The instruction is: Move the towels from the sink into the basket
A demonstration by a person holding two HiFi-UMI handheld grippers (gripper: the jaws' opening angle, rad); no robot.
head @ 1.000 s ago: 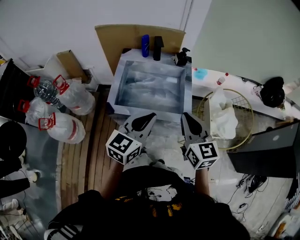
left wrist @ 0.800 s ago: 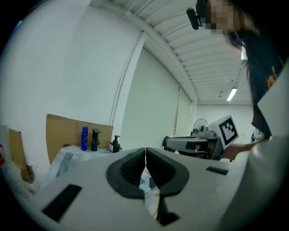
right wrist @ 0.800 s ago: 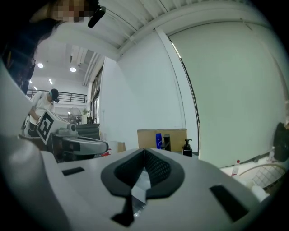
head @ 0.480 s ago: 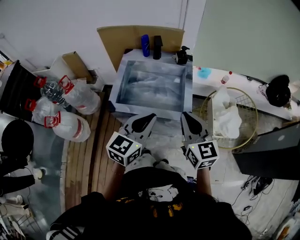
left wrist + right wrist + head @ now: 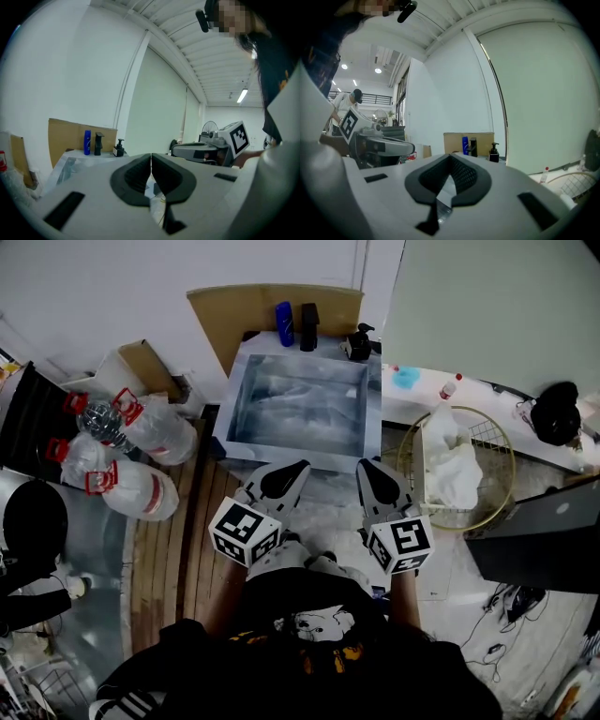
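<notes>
Where the towels lie: white towels (image 5: 448,465) sit heaped in the basket, at about 2 o'clock from the grippers.
Basket: round gold wire basket (image 5: 500,448) on the floor, just beside the sink's right side.
Sink: steel sink (image 5: 373,418) at 12 o'clock; its basin shows pale grey streaks, and I cannot tell whether any cloth is in it.
Left gripper: left gripper (image 5: 292,474) is held low near the person's body, pointing toward 12 o'clock at the sink's near edge; its jaws are pressed together with nothing between them.
Right gripper: right gripper (image 5: 372,478) is alongside the left one at its 3 o'clock, also aimed at the sink; its jaws are fully together and grip nothing.
Back rim of sink: blue bottle (image 5: 283,323), a black upright item (image 5: 308,326) just beside it, and a black pump dispenser (image 5: 357,341) toward 1 o'clock.
Behind: cardboard sheet (image 5: 234,310) leans on the white wall.
Floor at 9 to 10 o'clock: clear bags of water bottles (image 5: 141,460) on wooden boards.
</notes>
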